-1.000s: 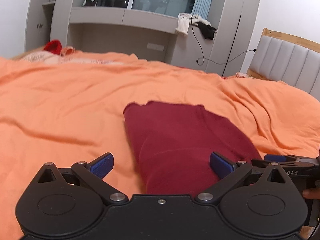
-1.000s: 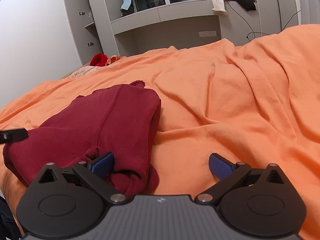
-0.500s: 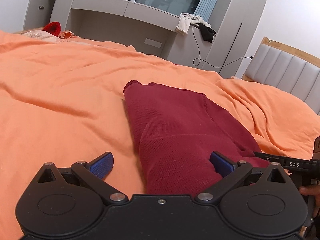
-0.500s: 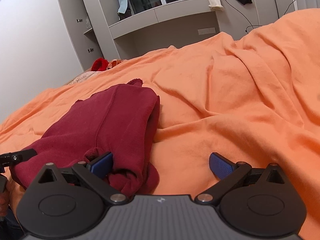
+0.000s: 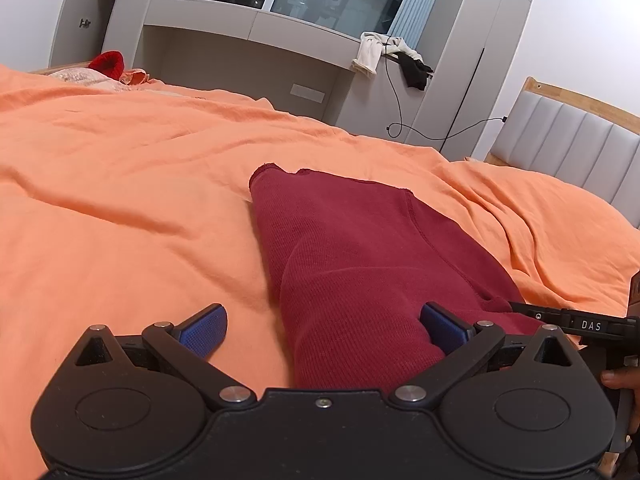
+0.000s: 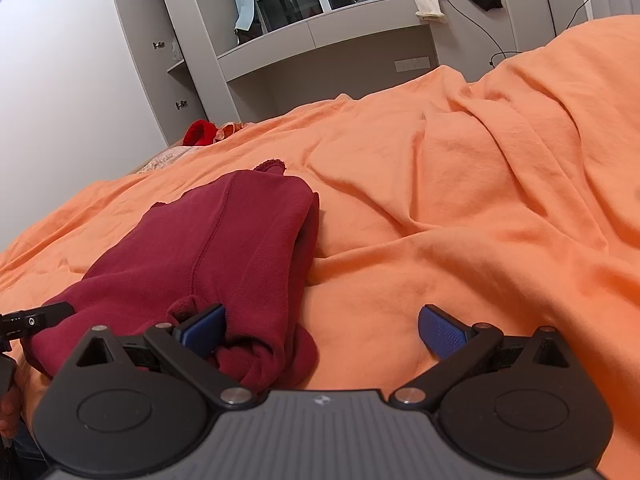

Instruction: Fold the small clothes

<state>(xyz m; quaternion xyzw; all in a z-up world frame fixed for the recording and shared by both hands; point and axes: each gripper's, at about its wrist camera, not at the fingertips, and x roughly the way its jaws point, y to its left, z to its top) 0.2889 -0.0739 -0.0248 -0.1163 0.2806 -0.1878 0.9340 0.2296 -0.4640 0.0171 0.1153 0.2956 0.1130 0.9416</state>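
A folded dark red garment (image 5: 360, 264) lies on the orange bed cover (image 5: 120, 184). My left gripper (image 5: 324, 326) is open at its near left edge, with the cloth's near end lying between the blue pads. In the right wrist view the same garment (image 6: 224, 248) lies at the left, and my right gripper (image 6: 320, 330) is open at its near right corner, the left pad touching a bunched fold. Each gripper's tip shows at the edge of the other's view.
A grey wall unit (image 5: 248, 52) with shelves stands behind the bed. A padded headboard (image 5: 568, 148) is at the right. Red and pale clothes (image 5: 108, 66) lie at the bed's far left. A cable hangs down the unit.
Both grippers tilted downward and edged a little closer to the garment. The jaws stayed open and the garment did not move.
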